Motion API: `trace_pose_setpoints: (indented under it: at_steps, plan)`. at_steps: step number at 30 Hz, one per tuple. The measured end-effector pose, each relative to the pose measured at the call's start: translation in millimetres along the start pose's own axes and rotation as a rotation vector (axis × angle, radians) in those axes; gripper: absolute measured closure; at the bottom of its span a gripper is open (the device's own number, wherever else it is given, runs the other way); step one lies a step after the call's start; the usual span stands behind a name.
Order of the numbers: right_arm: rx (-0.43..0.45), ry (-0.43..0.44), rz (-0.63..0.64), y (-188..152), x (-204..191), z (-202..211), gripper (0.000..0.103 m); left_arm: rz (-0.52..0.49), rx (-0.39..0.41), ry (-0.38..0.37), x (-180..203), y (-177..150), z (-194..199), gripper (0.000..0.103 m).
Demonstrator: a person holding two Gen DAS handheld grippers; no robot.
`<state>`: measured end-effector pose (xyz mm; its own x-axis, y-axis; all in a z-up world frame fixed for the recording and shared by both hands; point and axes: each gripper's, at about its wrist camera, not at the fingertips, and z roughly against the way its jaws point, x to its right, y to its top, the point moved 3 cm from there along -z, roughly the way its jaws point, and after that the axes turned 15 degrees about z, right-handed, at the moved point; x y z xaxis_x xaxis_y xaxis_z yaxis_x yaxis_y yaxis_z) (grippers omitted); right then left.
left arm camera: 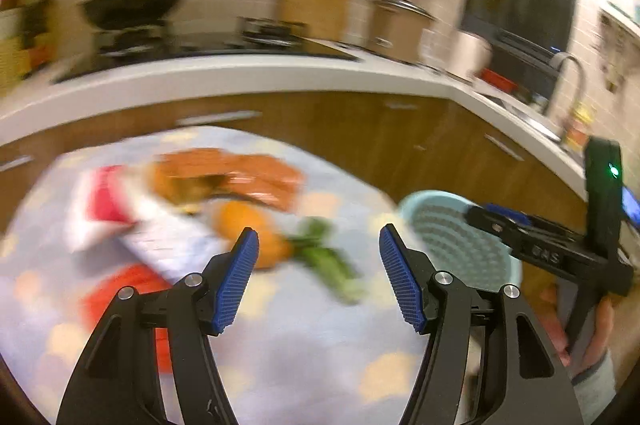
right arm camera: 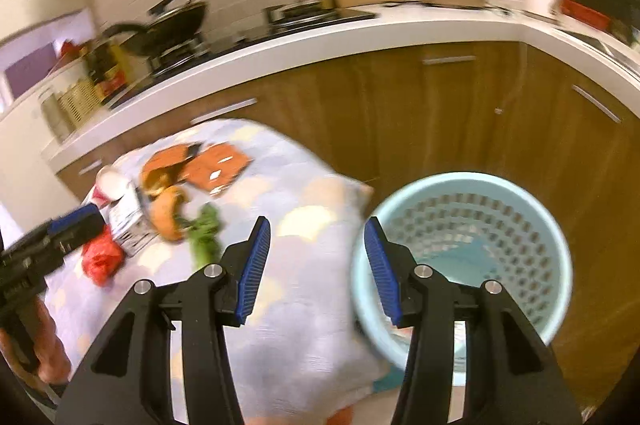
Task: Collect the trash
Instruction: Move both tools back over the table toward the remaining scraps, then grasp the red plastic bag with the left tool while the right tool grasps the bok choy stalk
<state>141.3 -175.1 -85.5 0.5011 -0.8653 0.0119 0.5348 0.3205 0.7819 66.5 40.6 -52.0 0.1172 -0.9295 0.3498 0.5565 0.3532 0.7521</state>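
Both claws spread and empty: left gripper, right gripper. Trash still clustered on the cloth (orange peel, green scrap, red wrapper), basket just beside the table. Heavy blur, so likely risks: mis-aimed pinch snagging cloth, or knocking the light basket over.

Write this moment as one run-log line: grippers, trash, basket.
left gripper: open, empty | right gripper: open, empty | trash: on cloth | basket: beside cloth, no trash seen
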Motion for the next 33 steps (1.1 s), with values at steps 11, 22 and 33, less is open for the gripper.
trace_pose_setpoints:
  at_steps: [11,22,33]
  plan:
    - [-0.045,0.092,0.094,-4.3,-79.2,-57.8,0.072,0.189,-0.024,0.201,-134.7,-6.9,33.6,0.042]
    - [-0.108,0.104,0.068,-6.8,-80.4,-81.7,0.071,0.230,-0.111,0.217,-140.6,-20.2,-13.1,0.019]
    - [-0.220,0.079,0.160,-5.5,-98.1,-105.4,0.048,0.229,-0.125,0.183,-130.0,-25.1,-30.6,0.023]
